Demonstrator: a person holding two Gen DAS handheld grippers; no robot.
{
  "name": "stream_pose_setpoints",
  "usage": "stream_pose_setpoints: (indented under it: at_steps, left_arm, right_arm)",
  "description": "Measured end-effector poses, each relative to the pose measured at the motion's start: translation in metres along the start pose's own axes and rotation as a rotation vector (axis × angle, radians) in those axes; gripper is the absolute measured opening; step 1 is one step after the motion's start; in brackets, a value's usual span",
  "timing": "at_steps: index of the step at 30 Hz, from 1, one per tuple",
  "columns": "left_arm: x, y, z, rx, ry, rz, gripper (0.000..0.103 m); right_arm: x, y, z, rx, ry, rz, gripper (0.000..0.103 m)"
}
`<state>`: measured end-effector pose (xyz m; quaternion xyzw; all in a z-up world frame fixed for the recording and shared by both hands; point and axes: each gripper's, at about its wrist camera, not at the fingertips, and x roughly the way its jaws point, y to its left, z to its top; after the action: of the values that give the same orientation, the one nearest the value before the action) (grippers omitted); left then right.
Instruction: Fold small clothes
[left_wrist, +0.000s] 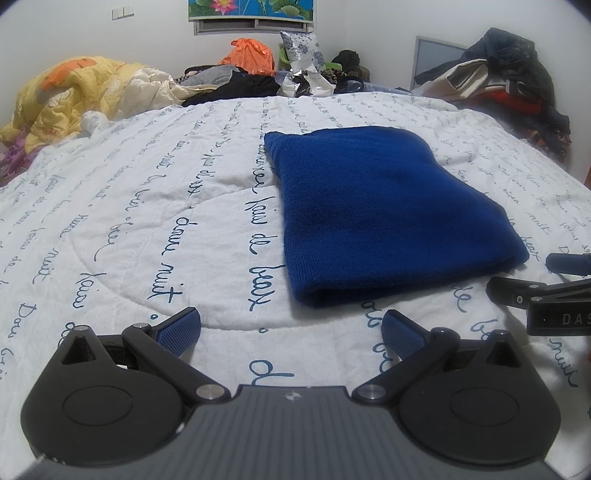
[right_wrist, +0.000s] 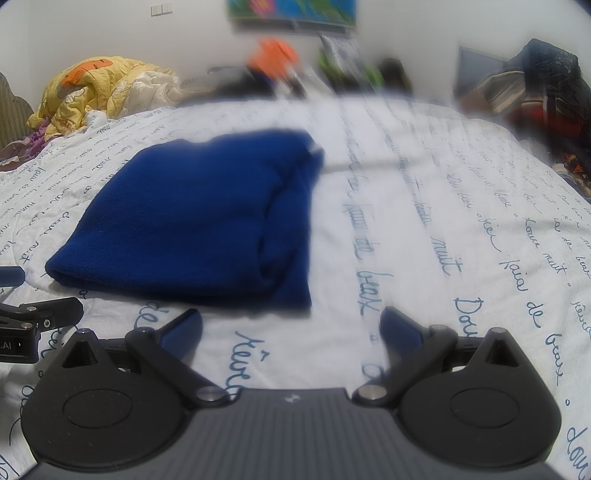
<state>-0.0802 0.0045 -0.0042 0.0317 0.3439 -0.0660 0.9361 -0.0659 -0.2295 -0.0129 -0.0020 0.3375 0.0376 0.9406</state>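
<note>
The right wrist view is smeared with blur, so the far clutter there is hard to make out. The blue cloth lies folded flat on the white quilt, mid-bed. The left gripper and right gripper both hover near its near edge, jaws spread wide and empty. A yellow blanket sits far left, an orange bag far centre, and piled clothes far right.

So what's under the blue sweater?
The blue sweater lies folded on the white blanket with blue writing. The blanket shows all around it, but the part right beneath is covered, so anything else there cannot be seen. Both grippers are open, apart from it.
</note>
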Motion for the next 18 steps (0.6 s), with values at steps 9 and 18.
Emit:
stream_pose_setpoints:
  at_steps: [9, 18]
  left_arm:
    - [-0.001, -0.011, 0.004, -0.061, 0.039, 0.063, 0.103]
    - [-0.004, -0.009, 0.0, -0.083, 0.013, 0.11, 0.103]
  right_arm:
    - [0.0, 0.0, 0.0, 0.0, 0.0, 0.0, 0.103]
    - [0.0, 0.0, 0.0, 0.0, 0.0, 0.0, 0.103]
